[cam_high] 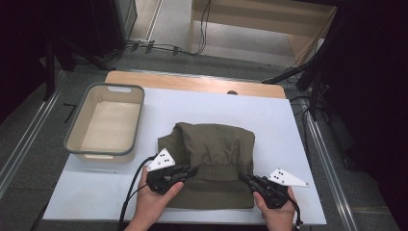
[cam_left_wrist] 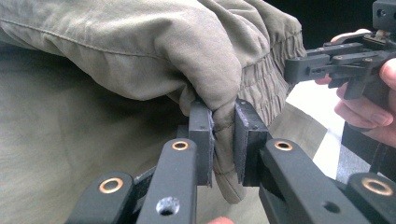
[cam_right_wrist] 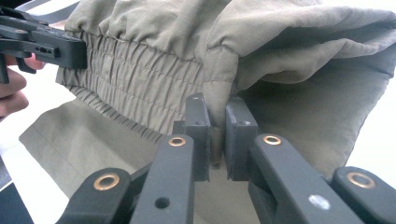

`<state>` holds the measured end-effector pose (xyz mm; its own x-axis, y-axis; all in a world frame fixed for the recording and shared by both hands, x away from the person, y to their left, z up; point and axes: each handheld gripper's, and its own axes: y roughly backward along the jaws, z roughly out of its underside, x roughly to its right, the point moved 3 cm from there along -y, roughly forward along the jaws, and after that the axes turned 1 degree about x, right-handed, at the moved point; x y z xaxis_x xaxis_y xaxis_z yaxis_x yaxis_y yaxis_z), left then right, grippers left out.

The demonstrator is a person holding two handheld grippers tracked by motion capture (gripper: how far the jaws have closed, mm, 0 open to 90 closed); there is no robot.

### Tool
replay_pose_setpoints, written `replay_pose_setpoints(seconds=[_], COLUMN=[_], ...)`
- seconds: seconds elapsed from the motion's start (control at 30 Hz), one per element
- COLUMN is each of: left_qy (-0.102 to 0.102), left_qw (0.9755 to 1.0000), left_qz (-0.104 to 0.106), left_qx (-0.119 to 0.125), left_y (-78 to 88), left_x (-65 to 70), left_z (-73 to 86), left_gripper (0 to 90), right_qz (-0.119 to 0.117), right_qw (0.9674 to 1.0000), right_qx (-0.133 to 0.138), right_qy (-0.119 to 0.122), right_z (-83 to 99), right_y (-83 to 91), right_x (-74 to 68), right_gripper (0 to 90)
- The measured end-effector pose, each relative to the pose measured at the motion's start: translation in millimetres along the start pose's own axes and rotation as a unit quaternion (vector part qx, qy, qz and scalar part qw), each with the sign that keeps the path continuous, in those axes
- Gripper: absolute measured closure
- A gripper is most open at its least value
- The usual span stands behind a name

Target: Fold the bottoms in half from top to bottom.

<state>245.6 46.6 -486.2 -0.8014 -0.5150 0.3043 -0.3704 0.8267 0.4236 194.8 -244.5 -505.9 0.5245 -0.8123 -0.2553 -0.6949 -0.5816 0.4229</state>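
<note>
An olive-green garment lies folded on the white table top, its elastic waistband toward me. My left gripper is shut on the band's left corner; in the left gripper view its pads pinch a fold of the olive garment. My right gripper is shut on the band's right corner, and the right gripper view shows its pads clamped on the garment edge. Across the cloth, the left gripper view catches the right gripper, and the right gripper view catches the left gripper.
A grey, empty tub sits at the table's left. A strip of wooden board runs along the far edge. Cables lie on the floor beyond. A grey floor strip borders the table's right side.
</note>
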Motion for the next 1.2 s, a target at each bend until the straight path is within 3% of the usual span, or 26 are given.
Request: replay_pose_setpoints(seconds=[0.57,1.2], left_qy=[-0.004,0.001], left_qw=[1.0000,0.9998], left_qz=[0.005,0.011], left_qx=[-0.001,-0.018], left_y=[7.2,11.4], left_x=[10.5,18.9], left_z=[6.3,21.9], left_gripper=[78.3,78.3], right_qz=[-0.002,-0.005], right_qw=[1.0000,0.9999], right_qx=[0.002,-0.013], right_qy=[0.003,-0.002], right_z=[8.3,25.7], right_y=[10.3,18.8], right_x=[-10.1,-20.8], right_gripper=[80.5,80.5])
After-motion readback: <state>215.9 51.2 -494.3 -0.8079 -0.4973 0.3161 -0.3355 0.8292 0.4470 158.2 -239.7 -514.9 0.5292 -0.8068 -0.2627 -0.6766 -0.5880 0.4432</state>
